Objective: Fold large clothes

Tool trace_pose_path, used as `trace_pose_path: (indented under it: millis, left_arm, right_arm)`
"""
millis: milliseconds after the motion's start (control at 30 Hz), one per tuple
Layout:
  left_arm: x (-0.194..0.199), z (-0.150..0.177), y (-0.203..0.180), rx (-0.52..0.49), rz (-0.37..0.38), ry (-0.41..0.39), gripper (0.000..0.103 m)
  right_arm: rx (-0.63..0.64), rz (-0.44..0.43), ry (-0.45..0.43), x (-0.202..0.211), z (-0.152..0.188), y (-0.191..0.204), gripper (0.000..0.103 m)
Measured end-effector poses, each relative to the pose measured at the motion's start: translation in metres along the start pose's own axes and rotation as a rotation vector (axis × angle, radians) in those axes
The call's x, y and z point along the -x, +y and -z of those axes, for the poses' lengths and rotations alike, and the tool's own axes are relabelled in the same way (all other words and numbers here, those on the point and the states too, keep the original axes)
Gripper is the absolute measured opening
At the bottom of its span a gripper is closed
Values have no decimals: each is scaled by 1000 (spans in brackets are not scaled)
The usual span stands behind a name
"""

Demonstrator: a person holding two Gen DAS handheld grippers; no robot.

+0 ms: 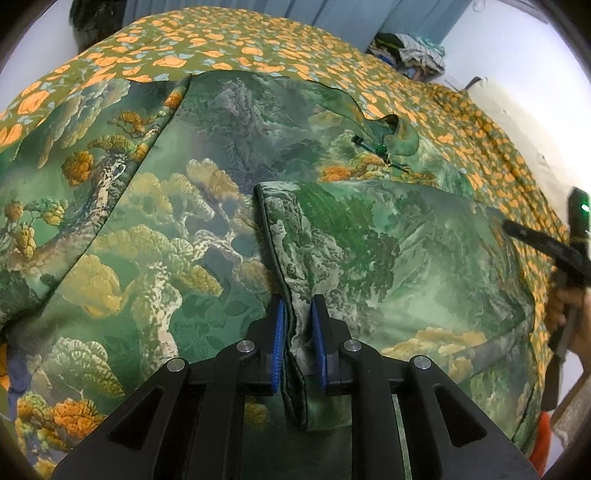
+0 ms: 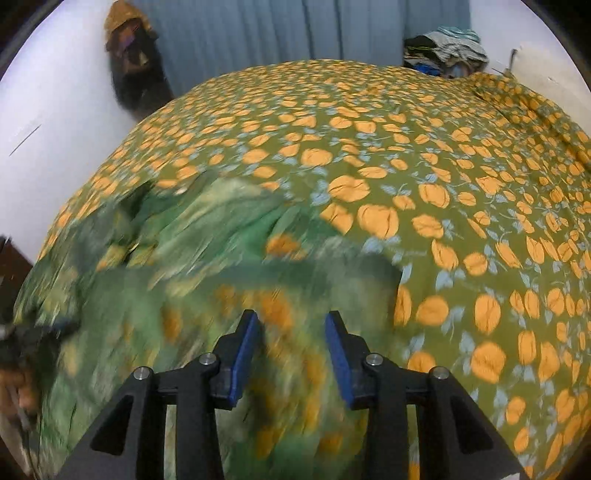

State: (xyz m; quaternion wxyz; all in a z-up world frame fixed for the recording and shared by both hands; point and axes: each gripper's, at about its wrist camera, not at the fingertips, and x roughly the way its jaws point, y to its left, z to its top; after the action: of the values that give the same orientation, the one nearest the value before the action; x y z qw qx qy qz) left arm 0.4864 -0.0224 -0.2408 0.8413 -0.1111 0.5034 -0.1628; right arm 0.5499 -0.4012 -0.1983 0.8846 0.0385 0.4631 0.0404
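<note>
Left hand-held gripper point(image 1: 298, 317) pinching green garment point(image 1: 369, 236) hem; right hand-held gripper point(image 2: 291, 332) part-open, empty, above garment.

- Green landscape-print garment point(image 1: 388, 236): woven cloth with a faint satin sheen; a dark piped hem point(image 1: 263, 221) is seen along its folded edge.
- Bedsheet point(image 2: 424, 155): matt, thin cloth printed with orange fruit on olive ground; fine creases are shown.
- Left gripper point(image 1: 298, 314): matt black plastic body, ribbed blue pads point(image 1: 279, 332), bright metal pins point(image 1: 243, 346).
- Right gripper point(image 2: 291, 328): the same matt black plastic; smooth-looking blue pads point(image 2: 338, 350).
- Curtain point(image 2: 295, 33): pleated matt blue cloth.
</note>
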Motion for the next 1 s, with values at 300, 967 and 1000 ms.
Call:
trace_pose_path:
  millis: [300, 967, 1000]
  left_arm:
    - [1, 5, 3, 2, 7, -8, 16]
    - [1, 1, -11, -43, -63, -5, 17]
    - [4, 1, -12, -46, -69, -6, 19]
  right_arm:
    - [-55, 5, 63, -28, 14, -5, 38]
    - [40, 4, 96, 17, 109, 19, 37]
    - [37, 13, 92, 18, 108, 20, 38]
